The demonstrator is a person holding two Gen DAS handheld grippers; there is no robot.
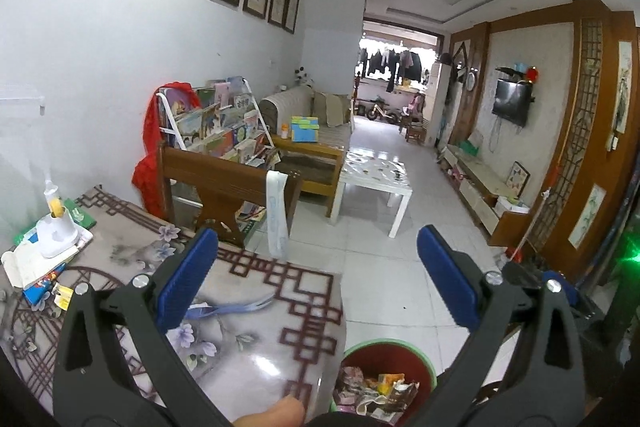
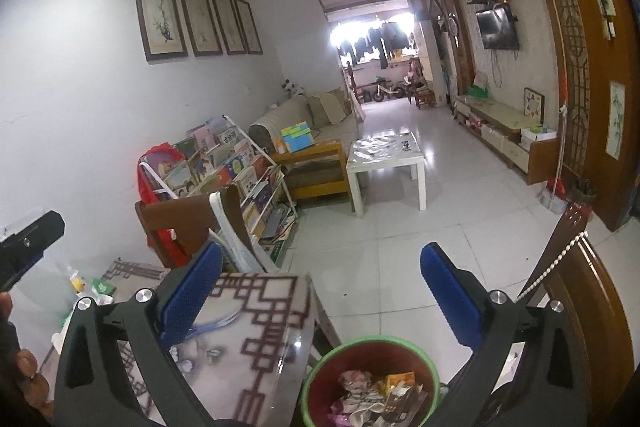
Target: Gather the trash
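Observation:
A red bin with a green rim (image 1: pixel 430 359) (image 2: pixel 320 375) stands on the floor beside the table, low in both views, holding crumpled wrappers and paper (image 1: pixel 376 389) (image 2: pixel 380 395). My left gripper (image 1: pixel 316 275) hangs open above the table corner and the bin, nothing between its blue pads (image 1: pixel 188 279). My right gripper (image 2: pixel 320 287) is held wide open over the bin and the table edge, and it is empty too. A blue-white strap (image 1: pixel 236 307) (image 2: pixel 218 323) lies on the table (image 1: pixel 256 355) (image 2: pixel 256 363) by the left fingers.
The table carries a patterned glass top with a white device (image 1: pixel 56 227), books and small packets (image 1: pixel 64 297) at its left. A wooden chair (image 1: pixel 224 183) (image 2: pixel 180 223), a book rack (image 1: pixel 216 123), a white coffee table (image 1: pixel 372 175) and tiled floor lie beyond. Another chair back (image 2: pixel 580 291) stands at the right.

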